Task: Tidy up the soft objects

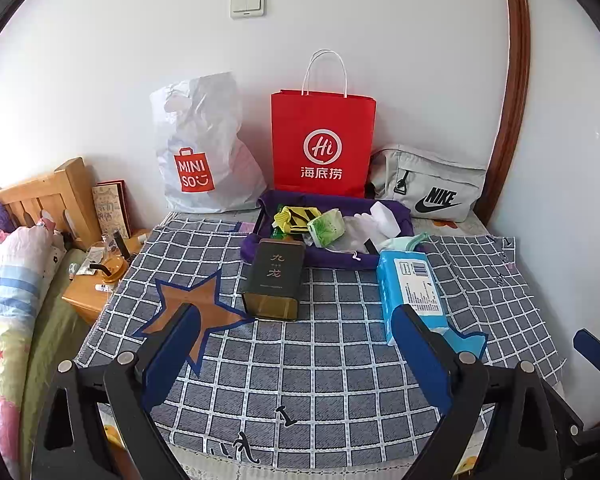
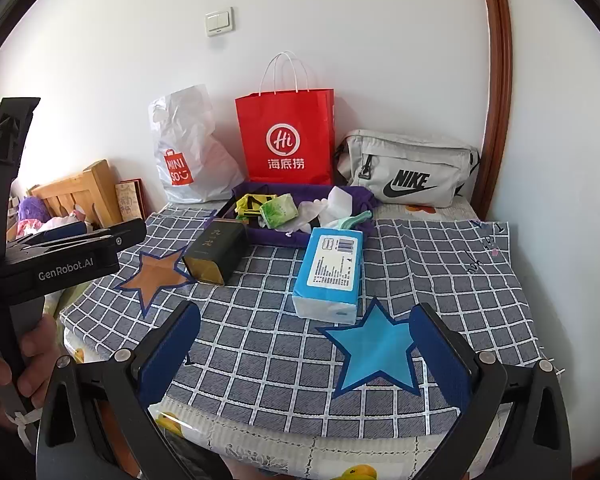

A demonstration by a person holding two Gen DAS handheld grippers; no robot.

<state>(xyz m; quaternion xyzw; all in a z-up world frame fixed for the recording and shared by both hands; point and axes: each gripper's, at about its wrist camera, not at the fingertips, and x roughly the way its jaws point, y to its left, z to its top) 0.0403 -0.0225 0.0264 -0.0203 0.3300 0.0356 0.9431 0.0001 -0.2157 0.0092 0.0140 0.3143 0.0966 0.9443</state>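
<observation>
A blue tissue pack (image 1: 412, 292) (image 2: 330, 274) lies on the grey checked cloth (image 1: 320, 352) (image 2: 284, 344), just beyond a blue star patch (image 2: 376, 354). A dark tin (image 1: 274, 278) (image 2: 216, 252) lies beside an orange star patch (image 1: 192, 312) (image 2: 154, 274). A purple tray (image 1: 260, 246) (image 2: 276, 238) behind holds a green tissue packet (image 1: 326, 227) (image 2: 279, 211), a yellow packet (image 1: 294, 218) (image 2: 250, 202) and white plastic (image 1: 386, 218). My left gripper (image 1: 300, 352) is open above the cloth, its right finger overlapping the blue pack. My right gripper (image 2: 306, 354) is open and empty, short of the pack.
A white Miniso bag (image 1: 202, 152) (image 2: 184, 152), a red paper bag (image 1: 322, 144) (image 2: 286, 138) and a grey Nike bag (image 1: 430, 184) (image 2: 408, 168) stand against the wall. A wooden nightstand (image 1: 96, 280) and bed lie left. The left gripper's body (image 2: 64, 260) shows at left.
</observation>
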